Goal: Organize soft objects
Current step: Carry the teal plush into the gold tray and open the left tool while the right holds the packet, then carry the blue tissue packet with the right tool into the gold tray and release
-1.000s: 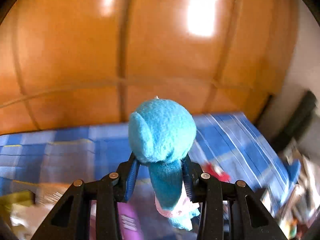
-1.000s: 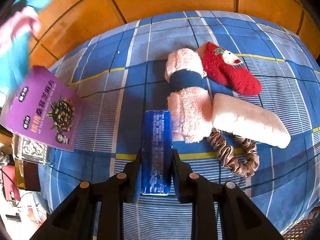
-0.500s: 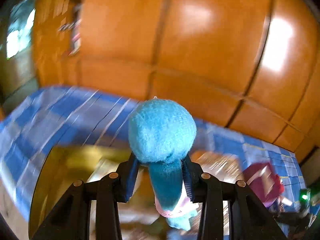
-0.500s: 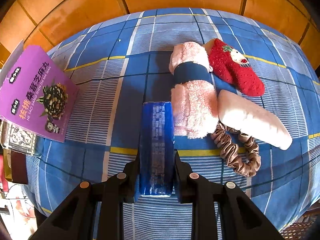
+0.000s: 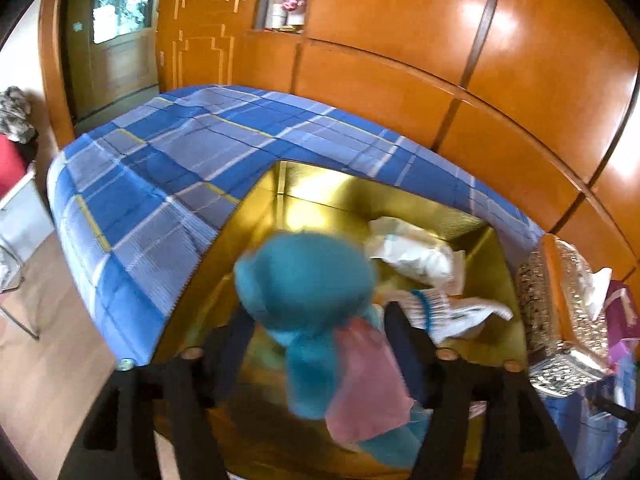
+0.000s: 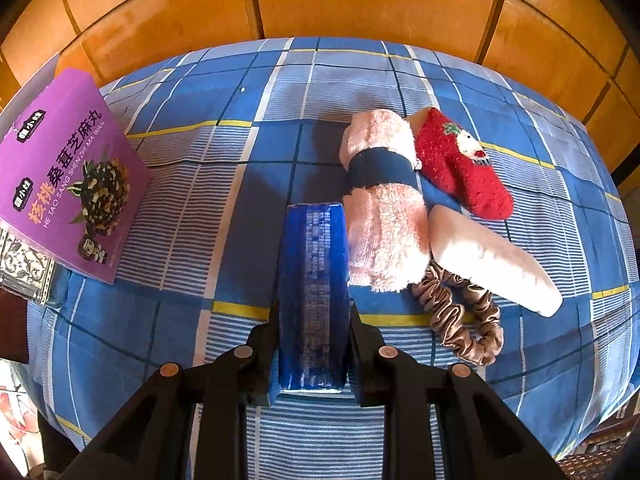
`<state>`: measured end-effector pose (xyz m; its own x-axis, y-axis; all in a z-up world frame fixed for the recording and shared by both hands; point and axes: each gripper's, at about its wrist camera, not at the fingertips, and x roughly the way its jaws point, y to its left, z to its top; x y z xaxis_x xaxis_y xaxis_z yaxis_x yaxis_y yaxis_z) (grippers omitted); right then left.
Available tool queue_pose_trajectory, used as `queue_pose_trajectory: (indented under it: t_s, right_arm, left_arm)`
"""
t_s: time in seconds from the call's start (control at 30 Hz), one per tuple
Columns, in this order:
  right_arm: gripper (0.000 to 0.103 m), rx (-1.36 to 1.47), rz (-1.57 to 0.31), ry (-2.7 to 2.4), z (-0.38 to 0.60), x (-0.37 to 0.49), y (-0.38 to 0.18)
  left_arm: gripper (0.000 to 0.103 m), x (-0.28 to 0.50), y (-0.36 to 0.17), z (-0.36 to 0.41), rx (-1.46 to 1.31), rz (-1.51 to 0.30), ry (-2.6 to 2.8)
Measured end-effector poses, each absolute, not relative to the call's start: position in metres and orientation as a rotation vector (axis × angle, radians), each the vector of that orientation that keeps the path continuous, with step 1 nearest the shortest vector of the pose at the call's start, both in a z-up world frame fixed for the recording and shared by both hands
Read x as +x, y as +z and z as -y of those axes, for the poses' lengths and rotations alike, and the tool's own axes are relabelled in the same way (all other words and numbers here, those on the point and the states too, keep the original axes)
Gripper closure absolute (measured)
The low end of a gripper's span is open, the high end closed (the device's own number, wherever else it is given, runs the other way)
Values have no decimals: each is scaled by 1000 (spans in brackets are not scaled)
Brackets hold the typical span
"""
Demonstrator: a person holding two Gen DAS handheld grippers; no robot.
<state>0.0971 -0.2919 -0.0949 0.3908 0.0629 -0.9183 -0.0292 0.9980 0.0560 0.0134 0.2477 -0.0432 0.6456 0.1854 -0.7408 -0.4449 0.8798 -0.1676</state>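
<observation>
Left wrist: claw wide, toy loose | right claw clamps pack

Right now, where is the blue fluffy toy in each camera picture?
Left wrist view: the blue plush toy fills the lower middle, blurred, between the left gripper's spread fingers, over the gold box.
Right wrist view: not in it.
Shared landmark: the blue plaid cloth in front of the orange wooden panels.
</observation>
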Motion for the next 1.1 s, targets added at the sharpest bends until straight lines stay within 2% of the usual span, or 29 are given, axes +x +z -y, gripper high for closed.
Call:
queue_pose_trajectory:
  t_s: [0.07,0.1,0.4,0.7,0.93,1.1]
  right_arm:
    - [79,38,-1163,50,293,97,-94]
    - [79,40,-1158,48,295,95,-93]
    - [79,95,-1106,33,301,89,-69]
    - [79,96,-1040,-1,293,150,-12]
    - [79,52,-885,122,226,195,65]
    - [79,-29,-792,463,134,171,101]
  left_arm:
    - [20,10,-42,-253,-348,-772,393]
    - [19,7,-40,-255,-348,-755,413]
    - [18,-10,-15,-239,-302,-687,358]
    - [17,-7,-15,-187,-215,-722,187]
    - [17,-12,-14,-174,-190,-721,147]
    - [17,-16,-15,-183,-204,-721,170]
